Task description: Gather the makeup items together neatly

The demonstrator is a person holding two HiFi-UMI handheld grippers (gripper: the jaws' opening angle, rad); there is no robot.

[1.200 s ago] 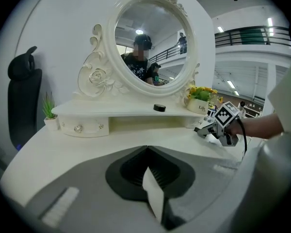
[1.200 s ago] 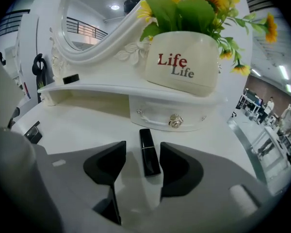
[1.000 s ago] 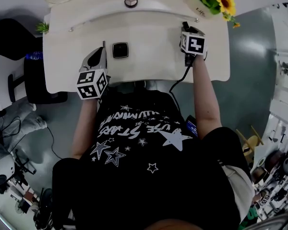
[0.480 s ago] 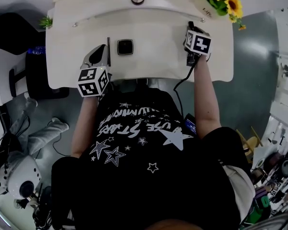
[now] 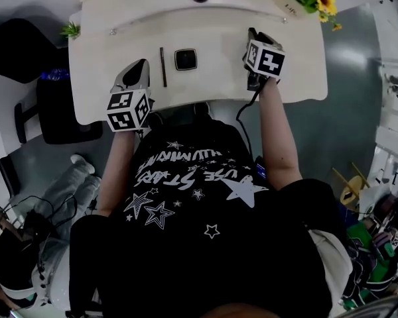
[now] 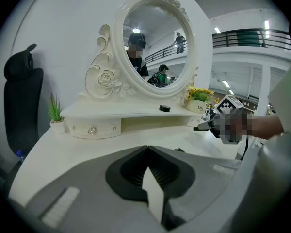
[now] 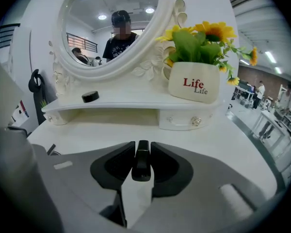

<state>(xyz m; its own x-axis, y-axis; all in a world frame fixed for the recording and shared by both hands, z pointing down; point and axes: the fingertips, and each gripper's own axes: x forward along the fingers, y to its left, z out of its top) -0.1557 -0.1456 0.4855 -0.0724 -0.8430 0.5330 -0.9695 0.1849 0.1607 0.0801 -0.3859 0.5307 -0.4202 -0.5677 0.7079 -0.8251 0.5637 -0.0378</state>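
right tool (image 7: 141, 149) shifted toward black compact (image 5: 186, 59), pinching small black tube (image 7: 141, 168), left tool (image 6: 146, 148) pressed together, empty

The head view is dim and its corners fall into black, with strong bending at the edges; only the white table (image 5: 212, 85) looks bright. Both gripper views are well lit by ceiling lamps (image 7: 149, 10), reflected in the mirror (image 7: 87, 23). My jaws and the black tube (image 7: 141, 165) are blurred from closeness.
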